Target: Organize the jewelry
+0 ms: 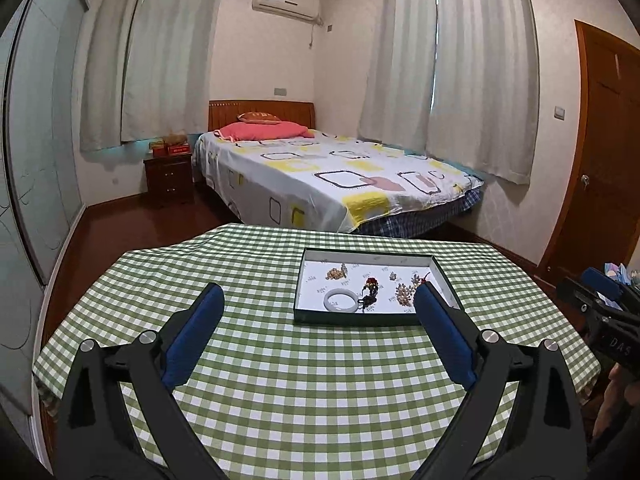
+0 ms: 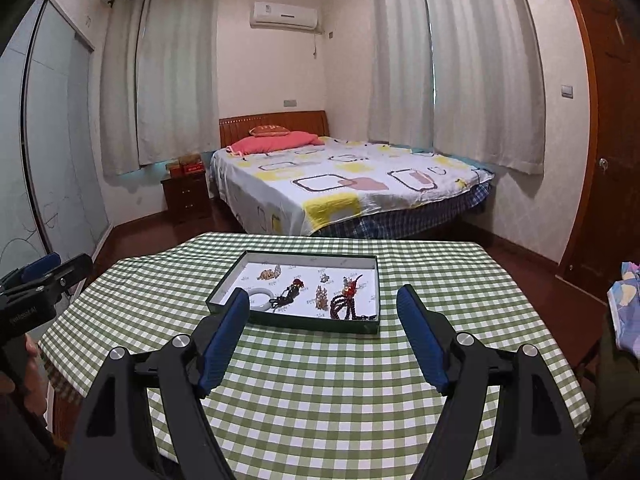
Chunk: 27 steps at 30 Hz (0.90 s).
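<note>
Shallow dark-green cardboard tray (image 2: 224,280) gathers jewelry on checked desk (image 1: 280,380) | left gripper (image 1: 320,308), right gripper (image 2: 322,308) hover short of tray, jaws spread, empty

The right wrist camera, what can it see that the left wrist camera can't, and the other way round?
Only the right wrist view shows the dark red bead necklace whole in the tray's near right corner, plus the left gripper at its left edge. Only the left wrist view shows the right gripper at its right edge; there its own finger covers that corner. Both show the green-rimmed tray, the white bangle, the checked tablecloth and the bed.
</note>
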Each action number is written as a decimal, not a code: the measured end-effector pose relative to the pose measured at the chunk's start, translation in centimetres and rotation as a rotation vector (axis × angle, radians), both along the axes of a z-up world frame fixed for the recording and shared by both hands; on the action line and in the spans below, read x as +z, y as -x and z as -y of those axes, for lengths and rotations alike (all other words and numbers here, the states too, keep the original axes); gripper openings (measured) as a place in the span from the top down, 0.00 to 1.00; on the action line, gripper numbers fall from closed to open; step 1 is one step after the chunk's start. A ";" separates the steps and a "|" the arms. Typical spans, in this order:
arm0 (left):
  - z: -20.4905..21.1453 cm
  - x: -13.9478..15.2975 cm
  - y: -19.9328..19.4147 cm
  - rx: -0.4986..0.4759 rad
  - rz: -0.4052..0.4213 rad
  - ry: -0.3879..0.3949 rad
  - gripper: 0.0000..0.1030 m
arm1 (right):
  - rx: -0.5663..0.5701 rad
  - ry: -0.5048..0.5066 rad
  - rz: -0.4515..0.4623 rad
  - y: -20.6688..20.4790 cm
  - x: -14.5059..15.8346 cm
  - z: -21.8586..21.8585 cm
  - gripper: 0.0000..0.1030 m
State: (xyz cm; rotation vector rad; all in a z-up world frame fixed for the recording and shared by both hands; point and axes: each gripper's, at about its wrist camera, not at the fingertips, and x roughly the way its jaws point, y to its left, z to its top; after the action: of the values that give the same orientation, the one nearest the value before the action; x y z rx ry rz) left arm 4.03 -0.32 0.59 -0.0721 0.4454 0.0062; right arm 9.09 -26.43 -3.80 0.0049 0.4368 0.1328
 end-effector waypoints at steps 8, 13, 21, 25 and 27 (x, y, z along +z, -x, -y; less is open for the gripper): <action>0.0 -0.3 0.6 0.000 -0.009 -0.006 0.09 | -0.013 0.002 0.008 0.9 0.1 0.3 0.29; -0.1 -0.3 0.7 0.006 -0.009 -0.010 0.09 | -0.018 -0.001 0.004 0.9 0.1 0.4 0.29; -0.1 -0.4 0.7 0.008 -0.009 -0.009 0.09 | -0.018 0.002 0.012 1.2 0.3 0.2 0.28; -0.1 -0.3 0.8 0.010 -0.007 -0.008 0.09 | -0.018 -0.001 0.017 1.3 0.4 0.2 0.28; -0.1 -0.3 0.8 0.013 -0.003 -0.007 0.09 | -0.018 0.000 0.017 1.2 0.4 0.2 0.28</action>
State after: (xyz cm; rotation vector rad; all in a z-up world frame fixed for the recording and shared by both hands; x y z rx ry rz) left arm 3.22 -0.20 0.32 -0.0683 0.4484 0.0202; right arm 7.86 -26.65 -3.36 0.0080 0.4194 0.1152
